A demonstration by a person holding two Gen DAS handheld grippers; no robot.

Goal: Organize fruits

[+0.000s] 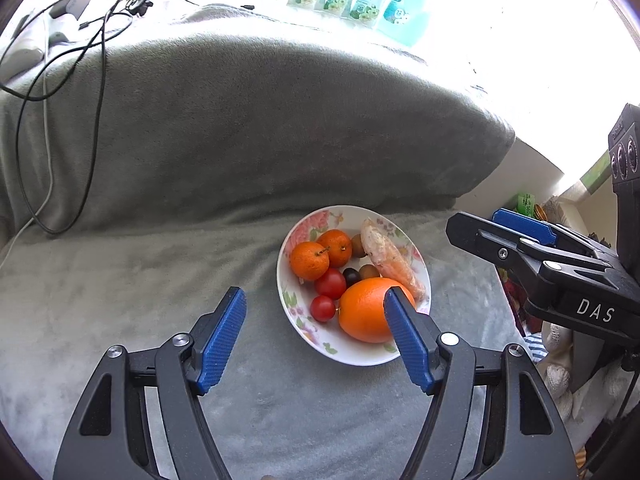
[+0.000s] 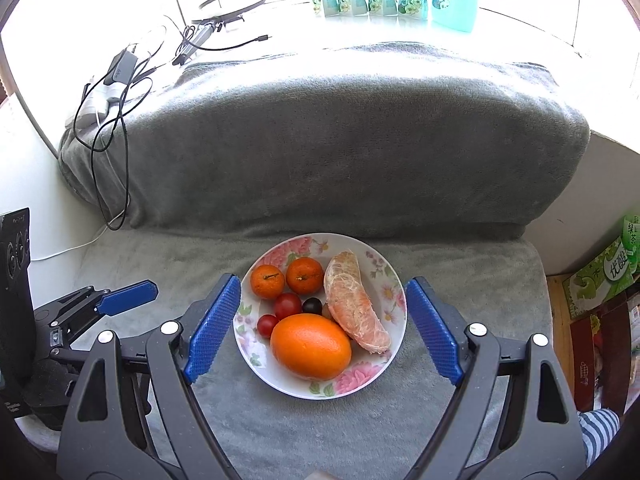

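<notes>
Floral plate held orange, tangerines, tomatoes, peeled wedge, between spread right gripper, left gripper spread too, gray blanket beyond

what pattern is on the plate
White with pink flowers and green leaves around the rim of the plate; clearest in the right wrist view.

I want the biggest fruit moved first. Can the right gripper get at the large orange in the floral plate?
Probably yes: the right gripper is open, and the large orange lies uncovered at the floral plate's near edge.
</notes>
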